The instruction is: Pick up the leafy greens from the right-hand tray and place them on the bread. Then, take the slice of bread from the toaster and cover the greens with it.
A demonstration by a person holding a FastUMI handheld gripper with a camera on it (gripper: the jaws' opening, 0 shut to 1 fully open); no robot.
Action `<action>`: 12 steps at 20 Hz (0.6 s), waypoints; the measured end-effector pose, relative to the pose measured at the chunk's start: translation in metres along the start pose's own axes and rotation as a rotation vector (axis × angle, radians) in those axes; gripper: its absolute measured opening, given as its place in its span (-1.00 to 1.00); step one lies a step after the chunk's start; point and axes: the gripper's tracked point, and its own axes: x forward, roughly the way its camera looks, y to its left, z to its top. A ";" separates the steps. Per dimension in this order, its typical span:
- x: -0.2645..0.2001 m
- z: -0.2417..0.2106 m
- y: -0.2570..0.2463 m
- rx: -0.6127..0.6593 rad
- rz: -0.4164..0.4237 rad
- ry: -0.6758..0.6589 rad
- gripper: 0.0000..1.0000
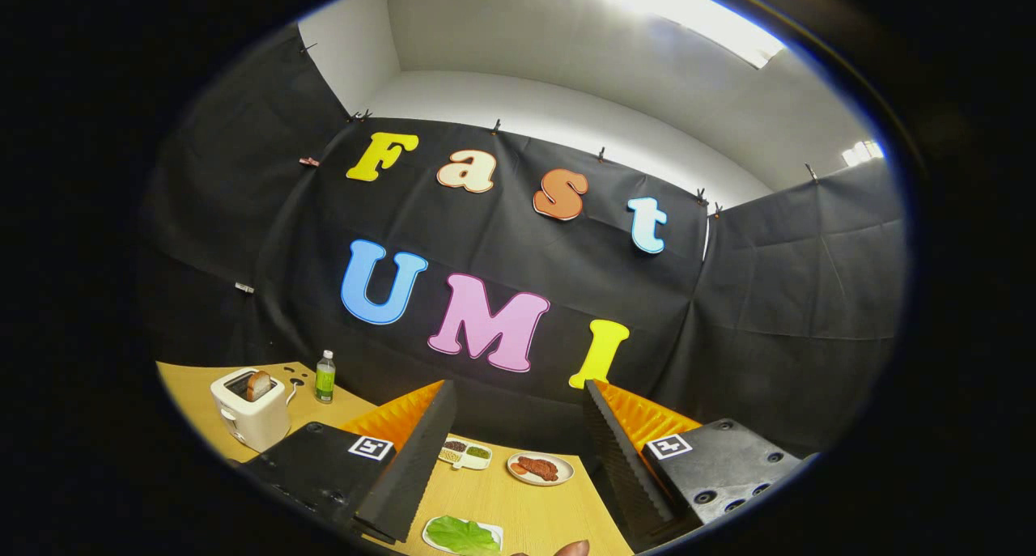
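My gripper (518, 402) is open, its two dark ribbed fingers spread wide and held well above the wooden table (526, 499). Below and between the fingers lies a white tray with the leafy greens (461, 534). A white toaster (251, 408) stands far off to the left beyond the left finger, with a slice of bread (259, 384) sticking up from its slot. A rounded brown edge, perhaps the bread on the table (571, 549), peeks in beside the greens; most of it is hidden.
A round plate with reddish meat pieces (540, 468) sits ahead between the fingers, next to a divided white dish of seeds and sauces (464, 454). A green bottle (324, 376) stands behind the toaster near the black cloth wall.
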 end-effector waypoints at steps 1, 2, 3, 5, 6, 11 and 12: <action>0.001 0.000 -0.001 -0.001 0.001 0.000 0.94; 0.001 -0.001 0.000 -0.001 0.005 0.001 0.94; 0.001 -0.003 0.000 0.000 0.011 0.005 0.94; 0.004 -0.007 0.001 0.007 0.029 0.017 0.94; 0.005 -0.010 0.002 0.014 0.040 0.025 0.94; 0.015 -0.051 -0.003 0.041 0.125 0.142 0.95; 0.016 -0.064 -0.004 0.037 0.155 0.174 0.95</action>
